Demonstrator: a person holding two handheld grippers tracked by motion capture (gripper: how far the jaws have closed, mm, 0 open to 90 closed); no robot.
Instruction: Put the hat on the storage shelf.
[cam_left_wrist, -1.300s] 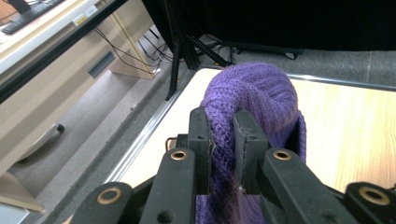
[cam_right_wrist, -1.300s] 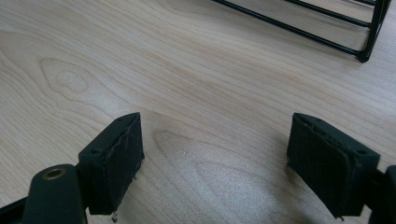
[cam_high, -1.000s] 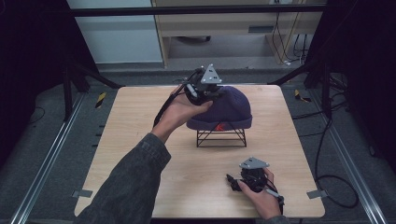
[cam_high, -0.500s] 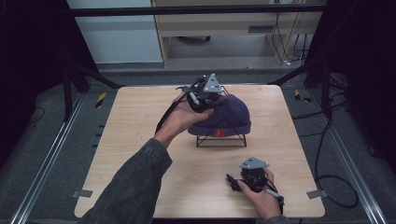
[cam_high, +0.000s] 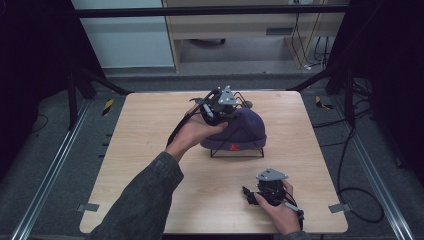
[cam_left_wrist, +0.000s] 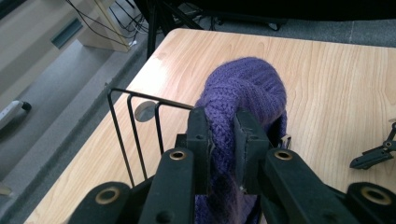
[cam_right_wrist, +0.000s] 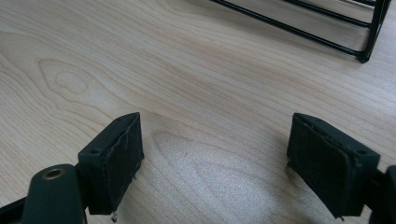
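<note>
A purple knit beanie (cam_high: 240, 130) lies draped over a black wire stand (cam_high: 237, 150) in the middle of the wooden table. My left gripper (cam_high: 215, 112) is at the hat's left back edge, shut on a fold of the purple knit (cam_left_wrist: 224, 135), which is pinched between both pads. The stand's black wires (cam_left_wrist: 135, 130) rise just left of the jaws in the left gripper view. My right gripper (cam_high: 250, 195) rests low near the table's front edge, open, with bare wood between its pads (cam_right_wrist: 116, 158).
The wooden table (cam_high: 145, 150) has free room to the left and right of the stand. A foot of the stand (cam_right_wrist: 364, 51) lies ahead of the right gripper. Black frame posts and cables surround the table; a shelf unit stands behind it.
My left gripper has sunk with the beanie, which now sits lower on the wire stand. The right gripper has stayed in place.
</note>
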